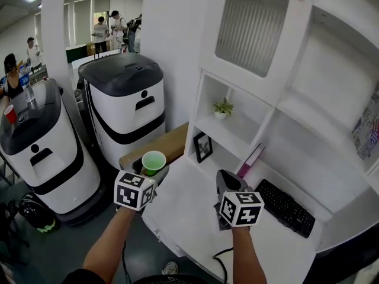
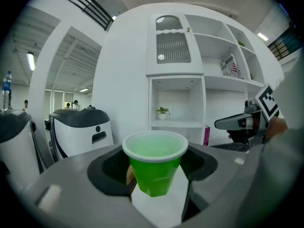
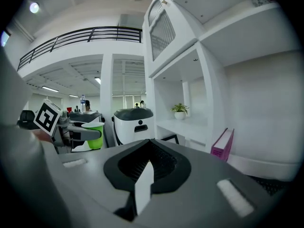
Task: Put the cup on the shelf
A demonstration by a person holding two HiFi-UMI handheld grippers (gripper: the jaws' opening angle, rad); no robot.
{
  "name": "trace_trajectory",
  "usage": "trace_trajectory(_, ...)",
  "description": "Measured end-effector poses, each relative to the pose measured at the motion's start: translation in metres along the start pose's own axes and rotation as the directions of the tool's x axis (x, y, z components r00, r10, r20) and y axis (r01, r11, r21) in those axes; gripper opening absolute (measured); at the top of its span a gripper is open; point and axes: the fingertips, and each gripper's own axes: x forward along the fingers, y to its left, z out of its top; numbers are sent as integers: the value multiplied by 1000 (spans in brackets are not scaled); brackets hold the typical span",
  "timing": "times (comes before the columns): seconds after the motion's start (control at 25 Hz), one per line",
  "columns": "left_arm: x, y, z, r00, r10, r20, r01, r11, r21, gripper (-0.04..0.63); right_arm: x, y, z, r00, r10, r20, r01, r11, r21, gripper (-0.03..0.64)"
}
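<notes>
A green plastic cup with a white rim stands upright in my left gripper, which is shut on it; in the left gripper view the cup fills the centre between the jaws. I hold it in the air over the left end of the white desk, short of the white shelf unit. My right gripper hovers over the desk with its jaws together and nothing between them. In the right gripper view the cup shows at the left.
The lower shelf holds a small potted plant; a framed picture and a pink book stand beneath it. A black keyboard lies at the right. Two white and black robot units stand left of the desk. People stand far behind.
</notes>
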Motion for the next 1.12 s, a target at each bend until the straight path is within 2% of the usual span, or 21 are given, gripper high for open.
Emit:
trace_trajectory(0.4, 51, -32, 28, 993, -116, 14, 115, 991, 64, 316, -1, -19, 3, 999, -40, 20, 39, 998, 52, 23)
trace_trajectory(0.68, 78, -67, 49, 974, -222, 32, 219, 972, 90, 316, -12, -29, 3, 995, -91, 29, 88, 993, 81, 23)
trace_trajectory(0.92, 104, -89, 70, 946, -321, 45, 314, 942, 118, 316, -13, -43, 4, 985, -168, 31, 164, 981, 107, 21)
trace_trajectory(1.12, 127, -108, 84, 905, -423, 41, 414, 898, 149, 316, -6, -53, 6, 969, -243, 31, 236, 960, 151, 23)
